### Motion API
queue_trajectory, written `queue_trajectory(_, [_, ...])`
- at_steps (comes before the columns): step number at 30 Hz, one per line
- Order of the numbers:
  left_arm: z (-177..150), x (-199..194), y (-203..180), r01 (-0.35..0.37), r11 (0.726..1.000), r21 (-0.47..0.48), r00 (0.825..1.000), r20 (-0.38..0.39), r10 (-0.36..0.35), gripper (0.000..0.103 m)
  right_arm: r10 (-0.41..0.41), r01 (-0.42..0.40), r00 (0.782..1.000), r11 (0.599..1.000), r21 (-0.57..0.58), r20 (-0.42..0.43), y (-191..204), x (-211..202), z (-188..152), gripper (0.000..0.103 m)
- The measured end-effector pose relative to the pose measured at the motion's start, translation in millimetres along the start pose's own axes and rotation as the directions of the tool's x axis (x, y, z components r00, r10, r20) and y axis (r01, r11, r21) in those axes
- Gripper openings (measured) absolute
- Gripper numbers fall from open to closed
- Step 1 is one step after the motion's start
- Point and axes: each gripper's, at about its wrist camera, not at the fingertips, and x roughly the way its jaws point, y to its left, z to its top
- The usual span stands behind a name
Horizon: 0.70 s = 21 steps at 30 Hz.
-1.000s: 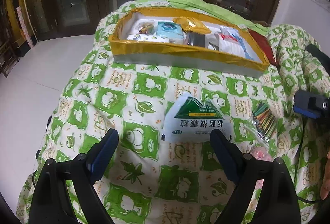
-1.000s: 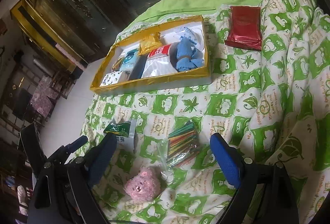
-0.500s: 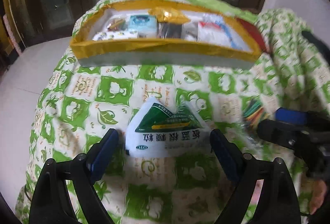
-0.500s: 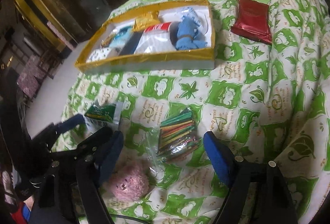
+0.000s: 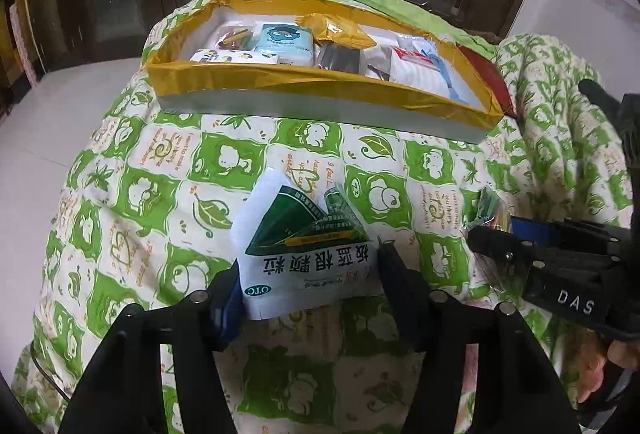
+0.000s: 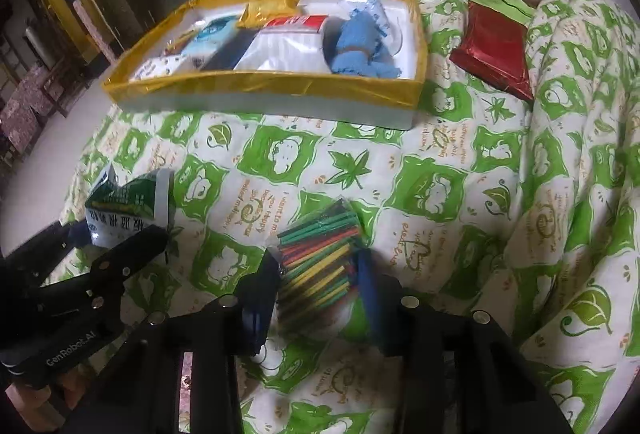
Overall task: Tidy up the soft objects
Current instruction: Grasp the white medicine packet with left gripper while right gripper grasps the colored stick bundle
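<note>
My left gripper [image 5: 310, 284] is shut on a white and green medicine sachet [image 5: 304, 240], pinching its near edge on the quilt; the sachet also shows in the right wrist view [image 6: 128, 208]. My right gripper [image 6: 316, 274] is shut on a clear bag of coloured sticks [image 6: 320, 258], which shows at the right of the left wrist view [image 5: 490, 206]. A gold-rimmed tray [image 5: 320, 90] with several soft packets stands at the far side of the bed; it also shows in the right wrist view [image 6: 264, 86].
A red foil pouch [image 6: 494, 50] lies right of the tray. The green and white quilt [image 6: 440, 174] bulges up at the right. White floor [image 5: 40, 138] lies beyond the bed's left edge. Dark wooden cabinets stand behind.
Both grippers have moved forward and closed: the left on the sachet, the right on the stick bag. The pink plush seen earlier is out of view.
</note>
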Motion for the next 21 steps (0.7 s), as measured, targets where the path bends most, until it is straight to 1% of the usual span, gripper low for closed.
queue_trajectory(3, [-1, -7, 3, 0.02, 1.0, -0.015, 1.0, 0.012, -0.02, 0.06, 0.04, -0.04, 0.999, 0.999, 0.022, 0.021, -5, -7, 0, 0.042])
queue_trajectory(5, [-2, -11, 4, 0.028, 0.999, -0.02, 0.999, 0.017, -0.027, 0.06, 0.051, -0.051, 0.998, 0.998, 0.02, 0.035, -4, -10, -1, 0.042])
queue_trajectory(10, [-6, -29, 10, 0.008, 0.999, -0.046, 0.999, 0.039, -0.006, 0.06, 0.085, -0.086, 0.995, 0.996, 0.021, 0.046, 0, -15, 2, 0.042])
queue_trajectory(14, [-9, -63, 15, -0.012, 0.996, -0.089, 0.997, 0.077, 0.019, 0.06, 0.13, -0.131, 0.989, 0.991, 0.008, 0.076, 7, -27, 7, 0.042])
queue_trajectory(17, [-18, -99, 21, -0.025, 0.989, -0.144, 0.994, 0.098, 0.04, 0.06, 0.157, -0.158, 0.981, 0.987, -0.006, 0.114, 12, -39, 11, 0.042])
queue_trajectory(19, [-22, -117, 22, -0.032, 0.986, -0.163, 0.994, 0.102, 0.049, 0.06, 0.165, -0.165, 0.977, 0.986, -0.009, 0.134, 13, -45, 12, 0.042])
queue_trajectory(21, [-26, -139, 19, -0.056, 0.984, -0.169, 0.99, 0.12, 0.076, 0.06, 0.174, -0.175, 0.974, 0.985, -0.004, 0.143, 13, -48, 12, 0.042])
